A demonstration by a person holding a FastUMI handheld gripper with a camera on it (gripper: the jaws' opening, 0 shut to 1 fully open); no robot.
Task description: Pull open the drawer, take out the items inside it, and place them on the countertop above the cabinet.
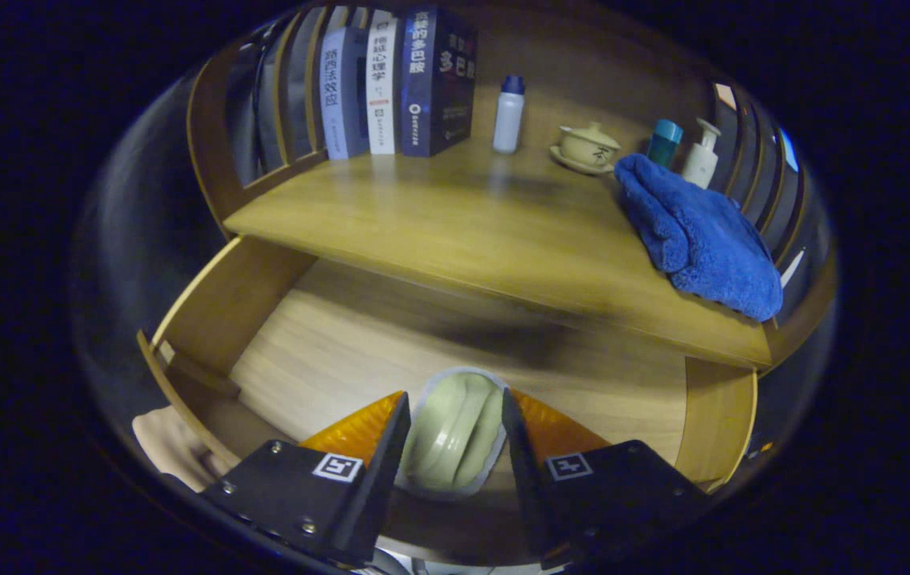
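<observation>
The wooden drawer (215, 311) stands pulled open below the countertop (455, 224). My gripper (455, 435) hangs over the drawer's floor, and both fingers press on a pale green round dish (455, 431) with a white rim, held on edge between them. The dish is above the drawer's front part. I see no other item on the visible drawer floor; the part under the countertop is in shadow.
On the countertop stand several books (391, 80) at the back left, a white bottle with a blue cap (508, 116), a lidded cup on a saucer (587, 148), a blue towel (694, 231), a teal-capped bottle (664, 142) and a pump bottle (701, 156).
</observation>
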